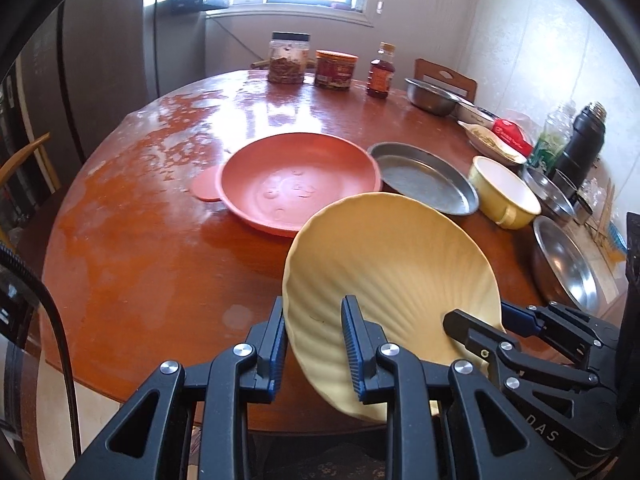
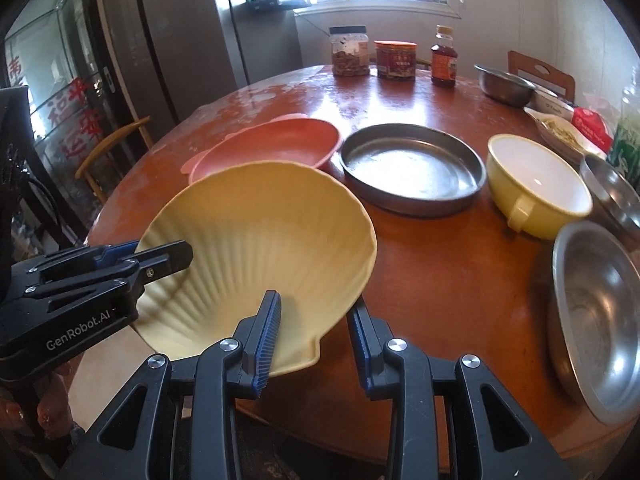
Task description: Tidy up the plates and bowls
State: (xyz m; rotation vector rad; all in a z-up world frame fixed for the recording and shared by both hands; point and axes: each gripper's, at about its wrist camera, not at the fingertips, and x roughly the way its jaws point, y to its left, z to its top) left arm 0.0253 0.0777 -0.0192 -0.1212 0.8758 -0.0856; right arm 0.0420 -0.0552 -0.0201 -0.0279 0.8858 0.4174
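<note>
Pale yellow shell-shaped ribbed plate [image 1: 384,264] is held off the table, tilted, over the near edge of the round reddish-brown wooden table [image 1: 160,272]. It is gripped on two sides: left gripper [image 1: 314,344] is clamped on the plate's left rim, one finger inside the dish and one behind it; right gripper [image 2: 314,332] is clamped on the rim near the small hinge tab, same arrangement.

Beyond the plate's far edge, the large terracotta-coloured plastic bowl [image 1: 296,184] is seen, with a flat tab handle on its left. Just beside it on the right sits the shallow round grey metal pan [image 2: 412,168], rims close; whether they touch cannot be told. Next along, the yellow handled bowl with white inside [image 2: 540,192] stands apart from the pan. A wide steel bowl [image 2: 596,320] sits at the table's right edge, near the right gripper.

Open tabletop is found left of the terracotta bowl and in the near-left quadrant. The back edge is taken by two jars and a bottle [image 1: 382,72]; the right side is crowded.
</note>
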